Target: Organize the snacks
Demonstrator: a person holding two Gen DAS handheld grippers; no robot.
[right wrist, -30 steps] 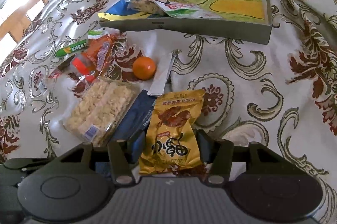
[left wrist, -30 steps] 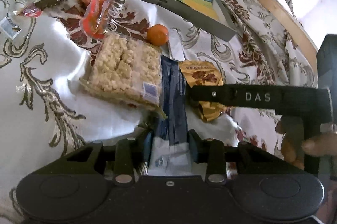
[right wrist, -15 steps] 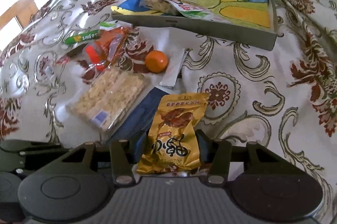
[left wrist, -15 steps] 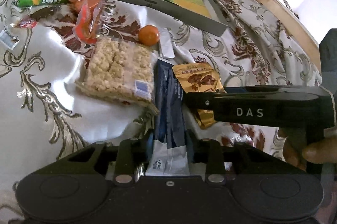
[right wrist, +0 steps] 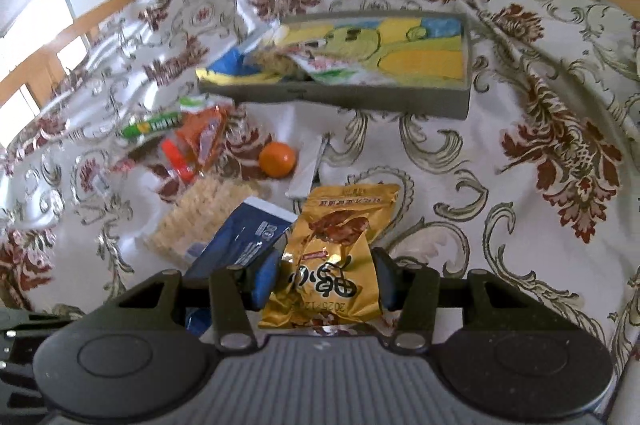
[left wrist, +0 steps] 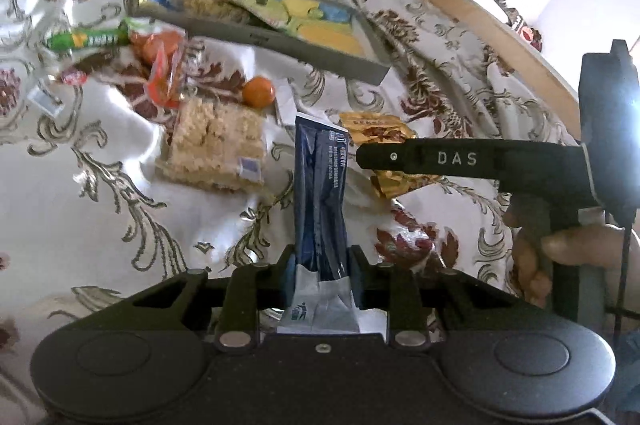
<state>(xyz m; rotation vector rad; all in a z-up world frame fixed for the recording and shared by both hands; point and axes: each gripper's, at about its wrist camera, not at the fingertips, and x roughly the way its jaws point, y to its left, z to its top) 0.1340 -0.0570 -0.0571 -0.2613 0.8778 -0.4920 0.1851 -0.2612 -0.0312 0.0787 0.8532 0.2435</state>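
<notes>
My left gripper point(left wrist: 322, 261) is closing its jaws on a long dark blue packet point(left wrist: 320, 177); the pads press its white lower end and it stands up off the cloth. The same blue packet point(right wrist: 244, 237) shows at lower left in the right wrist view. My right gripper point(right wrist: 326, 277) is shut on a gold snack packet point(right wrist: 340, 225), held above the bedspread. In the left wrist view, one of its black fingers point(left wrist: 440, 159) crosses that gold packet point(left wrist: 376, 131). A grey tray point(right wrist: 340, 99) with a cartoon lining lies farther back and holds some packets.
On the patterned bedspread lie a clear pack of rice crisps point(left wrist: 218, 149), an orange point(right wrist: 278, 153), a white sachet point(right wrist: 308, 169), an orange-red packet point(left wrist: 164, 73) and a green tube point(left wrist: 88, 39). A wooden bed frame point(left wrist: 480, 25) runs behind. A person's hand point(left wrist: 580, 245) grips the right handle.
Both grippers have risen and carried their packets up off the cloth. The blue packet has left the rice crisp pack's side, and the left jaws have narrowed on it.
</notes>
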